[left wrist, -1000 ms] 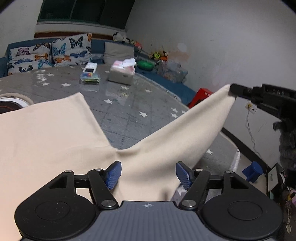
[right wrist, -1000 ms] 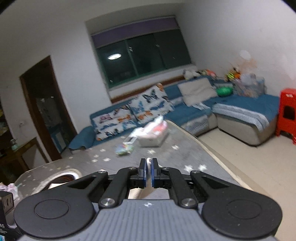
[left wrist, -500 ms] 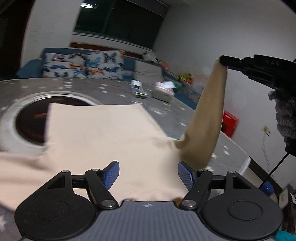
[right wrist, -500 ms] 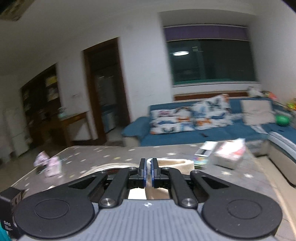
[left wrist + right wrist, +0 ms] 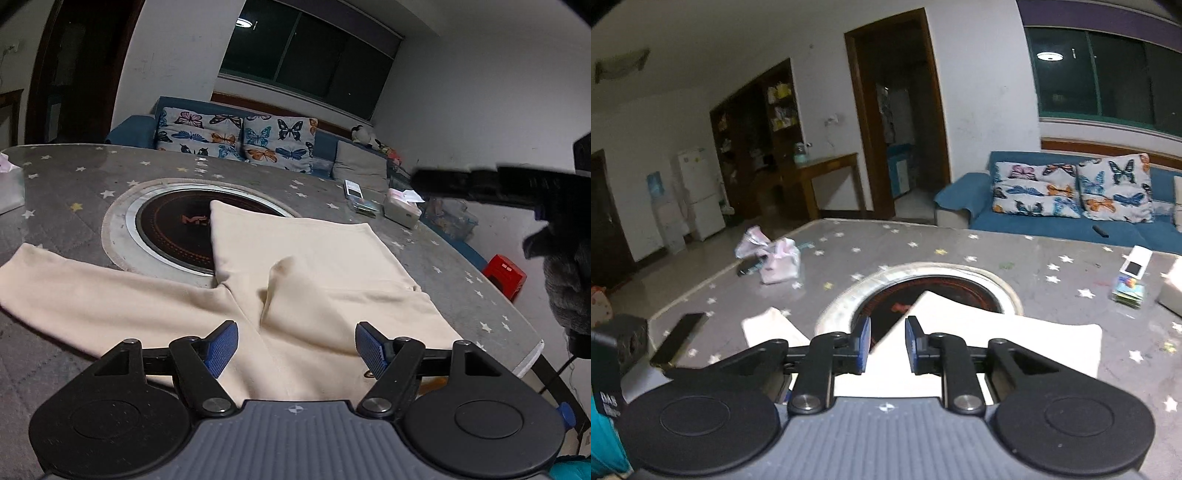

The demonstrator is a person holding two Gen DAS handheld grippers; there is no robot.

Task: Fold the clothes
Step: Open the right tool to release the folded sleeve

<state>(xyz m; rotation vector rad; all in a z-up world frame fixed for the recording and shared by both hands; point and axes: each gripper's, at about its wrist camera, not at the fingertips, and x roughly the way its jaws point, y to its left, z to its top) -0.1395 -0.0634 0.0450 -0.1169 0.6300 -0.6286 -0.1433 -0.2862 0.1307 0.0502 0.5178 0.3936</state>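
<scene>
A cream garment (image 5: 314, 258) lies on the grey star-patterned table (image 5: 74, 192), one sleeve stretched out to the left and a folded flap humped in its middle. My left gripper (image 5: 295, 345) is open just above the garment's near edge, nothing between its blue pads. In the left wrist view my right gripper (image 5: 419, 177) hovers high at the right, held by a gloved hand, empty. In the right wrist view the right gripper (image 5: 886, 341) is open with a narrow gap, above the cream garment (image 5: 997, 343) and not touching it.
A round black hotplate (image 5: 173, 229) is set in the table, partly under the garment. A tissue box (image 5: 400, 210) and a card pack (image 5: 364, 205) sit at the far right. A pink bag (image 5: 775, 258) and a phone (image 5: 677, 341) lie on the far-left side. A sofa (image 5: 1071, 206) is behind.
The right gripper let go of the sleeve it held up; the sleeve has dropped onto the garment's body. The right gripper's jaws have opened. The left gripper stays open, its view swung left.
</scene>
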